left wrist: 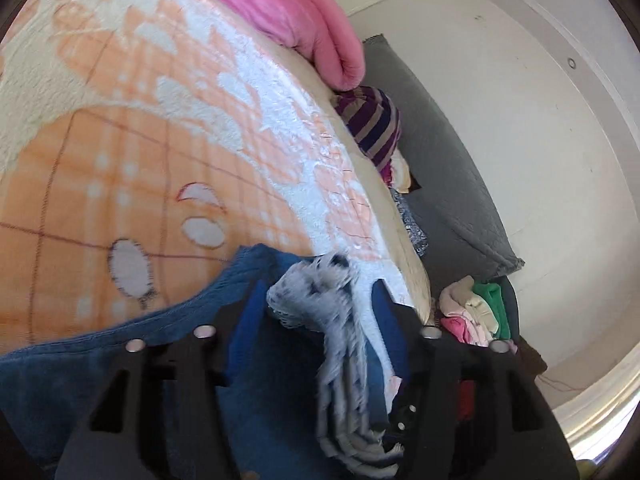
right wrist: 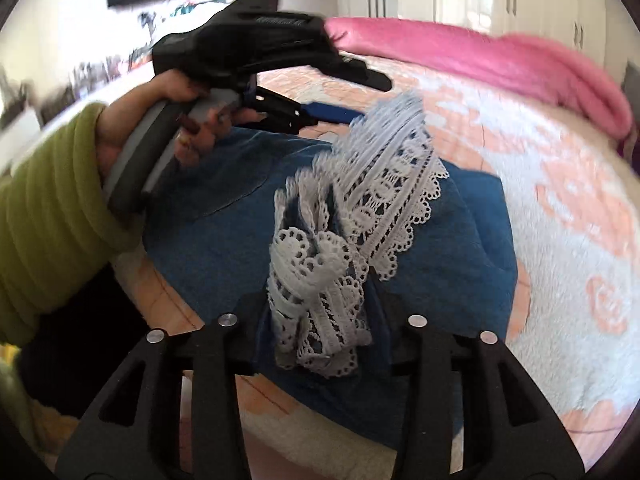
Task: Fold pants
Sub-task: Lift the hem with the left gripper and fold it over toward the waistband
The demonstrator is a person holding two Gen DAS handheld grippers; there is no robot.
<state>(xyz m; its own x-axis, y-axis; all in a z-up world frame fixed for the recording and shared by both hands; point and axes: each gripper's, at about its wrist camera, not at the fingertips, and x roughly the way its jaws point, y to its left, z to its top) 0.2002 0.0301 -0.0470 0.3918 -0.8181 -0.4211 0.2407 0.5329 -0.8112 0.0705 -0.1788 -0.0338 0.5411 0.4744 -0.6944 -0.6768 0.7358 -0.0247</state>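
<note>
White lace hem (right wrist: 320, 280) sits clamped in the right gripper (right wrist: 320, 320); the left gripper (left wrist: 316, 320) apparently pinches the same lace, lifting the blue pants (right wrist: 440, 240) to fold over the bed (right wrist: 560, 200).

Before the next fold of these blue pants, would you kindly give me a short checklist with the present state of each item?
1. Right gripper has the lace-trimmed hem between its jaws: ok.
2. Left gripper holds the other lace end: ok; the lace runs between the jaws.
3. Blue pants rest on the orange-and-white blanket: ok.
4. Lace lies flat and unbunched: not ok; it is crumpled at the right gripper.
5. Blanket beyond the pants has room for the fold: ok; the pink quilt sits at the far edge.
6. Pant legs aligned: cannot tell.
</note>
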